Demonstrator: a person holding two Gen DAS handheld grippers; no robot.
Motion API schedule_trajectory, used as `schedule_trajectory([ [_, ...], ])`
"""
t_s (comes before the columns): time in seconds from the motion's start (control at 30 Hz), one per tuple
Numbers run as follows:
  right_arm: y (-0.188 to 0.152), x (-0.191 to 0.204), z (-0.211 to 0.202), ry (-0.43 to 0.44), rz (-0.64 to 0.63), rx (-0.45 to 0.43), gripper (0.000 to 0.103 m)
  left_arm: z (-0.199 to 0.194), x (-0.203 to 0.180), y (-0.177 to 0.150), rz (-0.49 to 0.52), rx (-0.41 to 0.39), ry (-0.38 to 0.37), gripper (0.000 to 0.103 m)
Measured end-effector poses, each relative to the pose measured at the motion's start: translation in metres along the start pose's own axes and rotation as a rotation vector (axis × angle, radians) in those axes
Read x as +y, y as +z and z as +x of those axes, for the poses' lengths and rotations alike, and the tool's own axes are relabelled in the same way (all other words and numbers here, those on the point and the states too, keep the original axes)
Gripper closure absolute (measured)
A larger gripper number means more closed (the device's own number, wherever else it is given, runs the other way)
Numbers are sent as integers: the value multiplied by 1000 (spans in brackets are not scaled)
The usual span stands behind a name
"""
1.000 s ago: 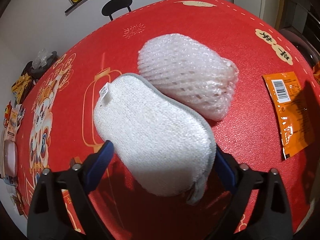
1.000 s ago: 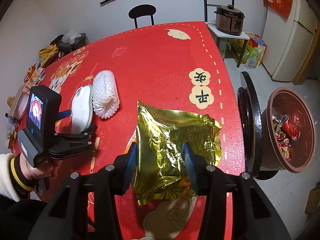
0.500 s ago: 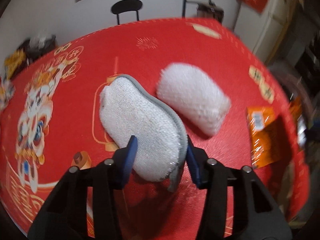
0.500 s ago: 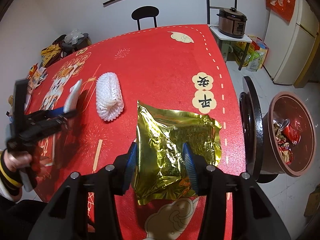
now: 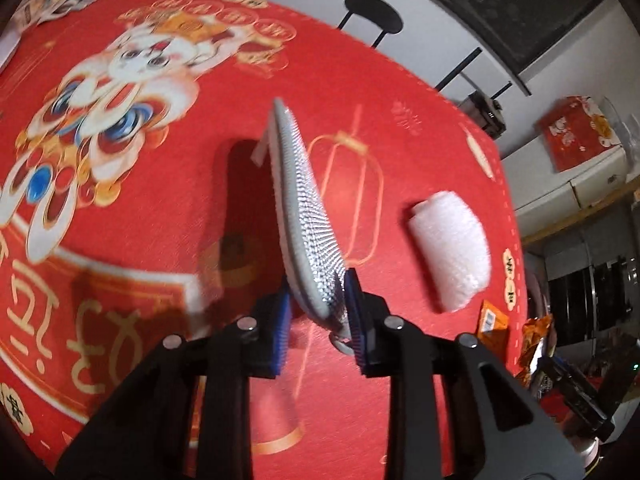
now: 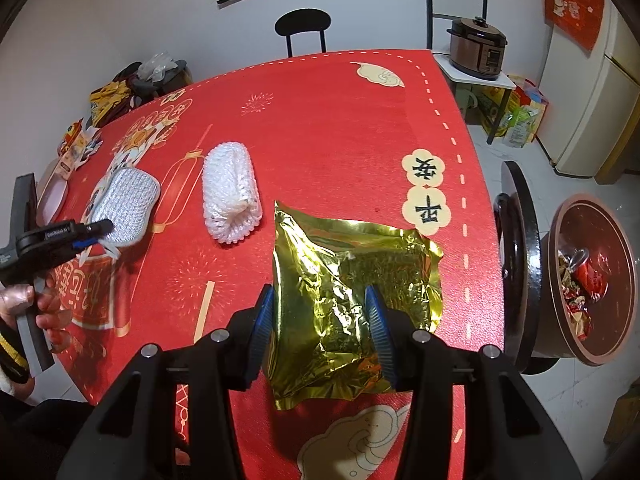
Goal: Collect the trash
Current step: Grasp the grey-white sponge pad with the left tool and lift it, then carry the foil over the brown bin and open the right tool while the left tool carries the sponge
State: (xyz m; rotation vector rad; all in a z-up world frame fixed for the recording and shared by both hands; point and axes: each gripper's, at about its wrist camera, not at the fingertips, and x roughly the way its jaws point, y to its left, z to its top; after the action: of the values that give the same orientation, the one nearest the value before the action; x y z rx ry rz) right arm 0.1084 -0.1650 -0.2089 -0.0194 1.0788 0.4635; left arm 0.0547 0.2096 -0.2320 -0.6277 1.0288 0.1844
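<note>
My left gripper (image 5: 316,308) is shut on a grey-and-white scrubbing pad (image 5: 304,216) and holds it on edge above the red tablecloth (image 5: 160,208). The pad also shows in the right wrist view (image 6: 124,208), at the far left in that gripper (image 6: 96,232). A white foam fruit net (image 5: 450,248) lies to its right; it also shows in the right wrist view (image 6: 232,196). My right gripper (image 6: 322,316) is shut on a crumpled gold foil bag (image 6: 348,292) that lies on the table. A brown trash bin (image 6: 592,280) with wrappers inside stands on the floor to the right.
An orange snack wrapper (image 5: 494,318) lies near the table's right edge. The bin's black lid (image 6: 520,268) stands beside the table edge. Bags and snack packets (image 6: 116,96) crowd the far left corner. A black stool (image 6: 304,28) and a rice cooker (image 6: 478,48) stand behind the table.
My left gripper has closed on the scrubbing pad, lifted it off the table and turned it on edge, moving left away from the foam net. The right gripper and gold bag have stayed still.
</note>
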Motion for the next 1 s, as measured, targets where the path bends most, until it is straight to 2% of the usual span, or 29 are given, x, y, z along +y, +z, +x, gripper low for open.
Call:
schedule_trajectory([
  [0.17, 5, 5, 3, 5, -18, 6, 57, 9, 4, -5, 5, 23, 5, 76],
  [0.27, 6, 5, 2, 4, -22, 3, 57, 12, 5, -5, 13, 19, 8, 80],
  [0.8, 18, 0, -15, 10, -11, -63, 57, -32, -17, 20, 59, -126, -25, 82],
  [1.0, 22, -17, -30, -5, 19, -110, 57, -52, -31, 30, 73, -174, -40, 82],
])
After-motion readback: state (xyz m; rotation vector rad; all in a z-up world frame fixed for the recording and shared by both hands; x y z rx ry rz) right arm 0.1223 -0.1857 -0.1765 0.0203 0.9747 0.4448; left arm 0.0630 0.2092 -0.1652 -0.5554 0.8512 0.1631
